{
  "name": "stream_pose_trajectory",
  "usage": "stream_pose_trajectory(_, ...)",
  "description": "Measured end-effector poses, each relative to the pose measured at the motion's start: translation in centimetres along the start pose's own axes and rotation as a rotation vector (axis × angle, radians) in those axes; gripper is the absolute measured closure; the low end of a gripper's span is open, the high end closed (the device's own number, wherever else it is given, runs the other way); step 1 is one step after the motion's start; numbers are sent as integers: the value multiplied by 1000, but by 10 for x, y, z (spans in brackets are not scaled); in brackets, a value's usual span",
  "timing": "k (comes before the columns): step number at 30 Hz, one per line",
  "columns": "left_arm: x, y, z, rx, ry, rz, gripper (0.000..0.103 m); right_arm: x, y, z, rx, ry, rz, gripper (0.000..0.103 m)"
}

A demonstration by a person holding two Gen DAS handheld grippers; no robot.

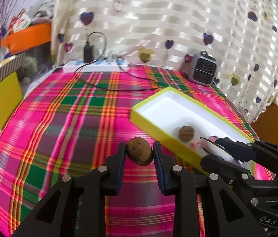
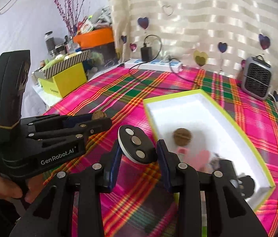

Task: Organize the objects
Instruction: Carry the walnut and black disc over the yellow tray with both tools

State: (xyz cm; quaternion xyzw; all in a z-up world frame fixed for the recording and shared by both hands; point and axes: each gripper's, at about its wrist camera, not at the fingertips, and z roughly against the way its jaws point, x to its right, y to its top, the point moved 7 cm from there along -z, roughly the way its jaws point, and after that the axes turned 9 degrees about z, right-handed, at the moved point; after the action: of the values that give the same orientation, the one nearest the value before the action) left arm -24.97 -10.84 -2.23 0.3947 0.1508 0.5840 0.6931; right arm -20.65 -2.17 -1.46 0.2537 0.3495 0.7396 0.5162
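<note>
My left gripper (image 1: 139,154) is shut on a brown walnut (image 1: 139,153), held above the plaid tablecloth; from the right wrist view only the nut's top (image 2: 99,115) shows past that gripper (image 2: 99,118). My right gripper (image 2: 139,148) is shut on a black oval disc with three silver studs and a white rim (image 2: 137,147), seen edge-on as the disc (image 1: 215,149) in the left wrist view. A shallow yellow-green box (image 1: 150,129) with a white inside lies to the right, box (image 2: 208,106); a second walnut (image 1: 187,133) rests in it, walnut (image 2: 182,136), beside blurred pink items (image 2: 202,156).
A white power strip (image 1: 95,66) with a black adapter and trailing cable (image 1: 123,87) lies at the table's back. A small grey heater (image 1: 203,70) stands back right. Yellow and striped boxes (image 1: 1,98) and an orange bin (image 1: 26,37) crowd the left side. A hand (image 2: 6,193) grips the left tool's handle.
</note>
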Motion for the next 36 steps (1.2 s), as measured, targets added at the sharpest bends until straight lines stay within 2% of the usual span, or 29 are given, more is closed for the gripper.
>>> stream_pose_trajectory(9, 50, -2, -9, -9, -45, -79, 77, 38, -9, 22, 26, -56, -52, 66)
stream_pose_trajectory(14, 69, -1, -12, -17, -116, -83, 77, 65, -18, 34, 35, -101, -98, 66)
stream_pose_trajectory(21, 85, -4, -19, -28, -166, -82, 77, 102, -30, 47, 36, -165, -163, 66)
stream_pose_trajectory(29, 98, -18, -26, -71, -204, -108, 77, 100, -43, 43, -7, -166, -135, 66)
stream_pose_trajectory(36, 99, -23, -32, -96, -198, -110, 77, 87, -55, 37, -43, -135, -104, 66)
